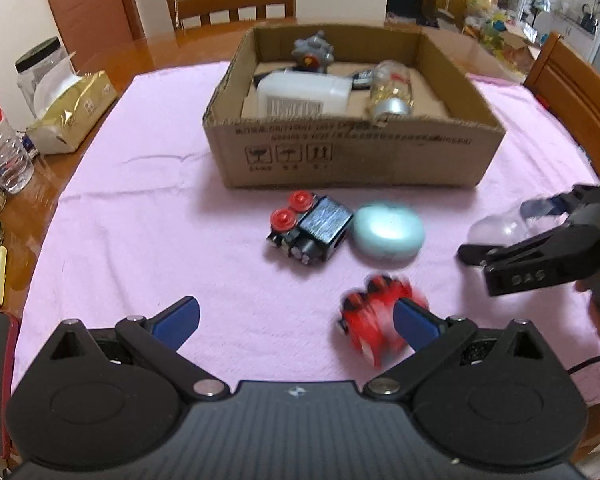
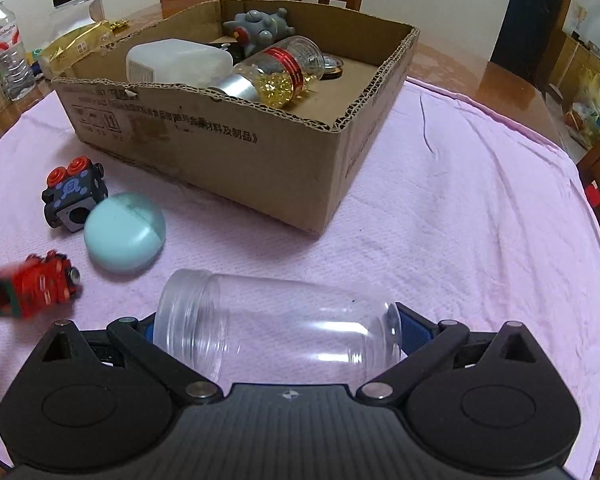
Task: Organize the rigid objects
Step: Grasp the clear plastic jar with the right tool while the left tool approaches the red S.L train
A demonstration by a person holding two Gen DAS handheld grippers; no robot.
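On pink cloth (image 2: pixel 460 208): right tool (image 2: pixel 276 330) grasping clear jar (image 2: pixel 276 324); left tool (image 1: pixel 296 320) released beside red toy (image 1: pixel 374 322).

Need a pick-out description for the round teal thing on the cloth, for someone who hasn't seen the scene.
Start at the open cardboard box on the pink cloth. Just in front of its printed wall lies a smooth pale-teal round case, touching a black cube-shaped toy with two red knobs. It is the only plain, rounded pastel item; the toys near it are angular, black or red.
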